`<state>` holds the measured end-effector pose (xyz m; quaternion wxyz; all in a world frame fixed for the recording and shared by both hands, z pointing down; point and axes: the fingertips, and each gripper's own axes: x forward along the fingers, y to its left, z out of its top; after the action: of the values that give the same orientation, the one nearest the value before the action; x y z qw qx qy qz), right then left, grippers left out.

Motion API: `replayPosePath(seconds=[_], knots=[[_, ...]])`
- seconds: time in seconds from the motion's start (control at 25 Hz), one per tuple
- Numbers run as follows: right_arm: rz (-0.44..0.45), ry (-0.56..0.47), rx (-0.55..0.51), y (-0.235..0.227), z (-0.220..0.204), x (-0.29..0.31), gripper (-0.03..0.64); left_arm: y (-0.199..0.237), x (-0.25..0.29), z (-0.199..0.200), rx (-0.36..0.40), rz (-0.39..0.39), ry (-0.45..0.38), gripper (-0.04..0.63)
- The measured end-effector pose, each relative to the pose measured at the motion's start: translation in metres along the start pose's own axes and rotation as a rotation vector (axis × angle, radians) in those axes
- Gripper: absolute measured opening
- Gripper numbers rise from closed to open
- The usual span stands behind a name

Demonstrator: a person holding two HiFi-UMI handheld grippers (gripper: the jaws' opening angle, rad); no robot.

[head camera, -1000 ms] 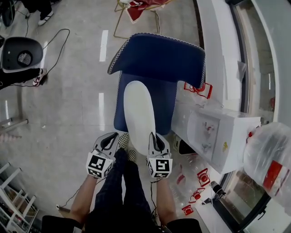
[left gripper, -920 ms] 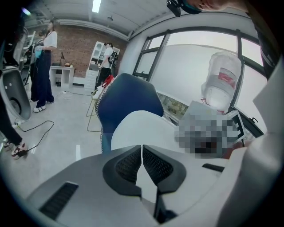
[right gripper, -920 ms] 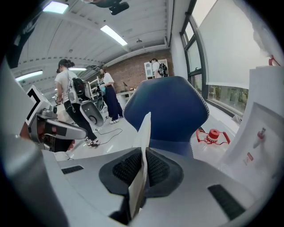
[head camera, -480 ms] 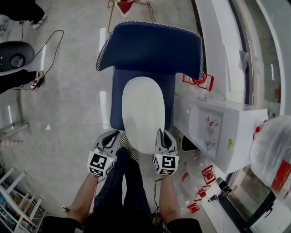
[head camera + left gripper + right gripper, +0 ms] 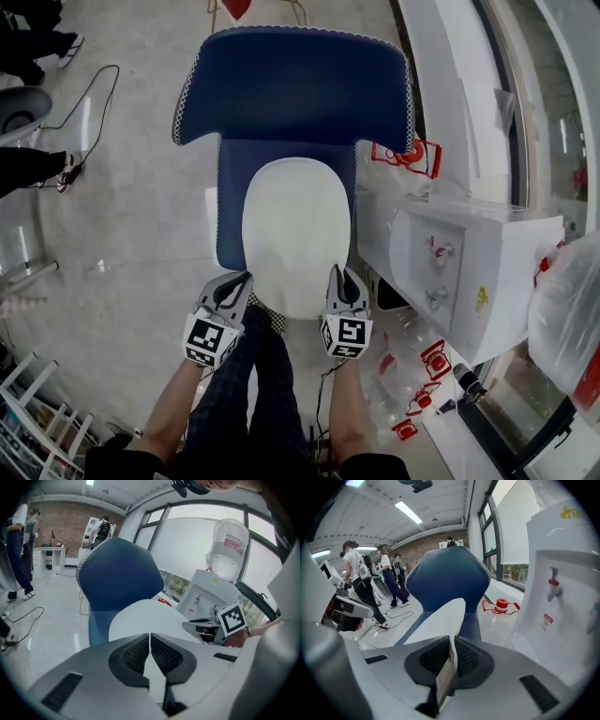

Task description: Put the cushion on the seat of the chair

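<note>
Pinching the near edge of the white cushion (image 5: 295, 234) at its two corners looks meant to hold it spread flat and centred: the left gripper (image 5: 242, 279) has its jaws closed on a fold of white fabric at the cushion's lower left, and the right gripper (image 5: 343, 277) has its jaws clamped on the thin edge at the lower right. The cushion lies over the blue seat (image 5: 230, 220) in the middle of the head view, its far end pointing at the backrest of the chair (image 5: 291, 89); whether it rests on the seat I cannot tell. A strip of seat shows along the cushion's left side, and a narrower one on the right. The tight side is the right of the frame, where a white water dispenser (image 5: 459, 272) stands just beside the seat edge. The left is bare floor (image 5: 122, 234), with a cable (image 5: 89, 94) well apart at upper left, so there is room that way.
</note>
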<state>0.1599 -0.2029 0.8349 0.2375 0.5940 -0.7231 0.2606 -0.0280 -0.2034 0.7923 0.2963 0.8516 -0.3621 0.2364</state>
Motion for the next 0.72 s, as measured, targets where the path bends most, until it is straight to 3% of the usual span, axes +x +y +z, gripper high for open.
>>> replayPosePath(seconds=[0.72], knots=[[-0.07,0.06,0.055,-0.043,-0.082,0.044,0.046,0.02,0.04,-0.053,0.011,-0.01,0.058,0.025]])
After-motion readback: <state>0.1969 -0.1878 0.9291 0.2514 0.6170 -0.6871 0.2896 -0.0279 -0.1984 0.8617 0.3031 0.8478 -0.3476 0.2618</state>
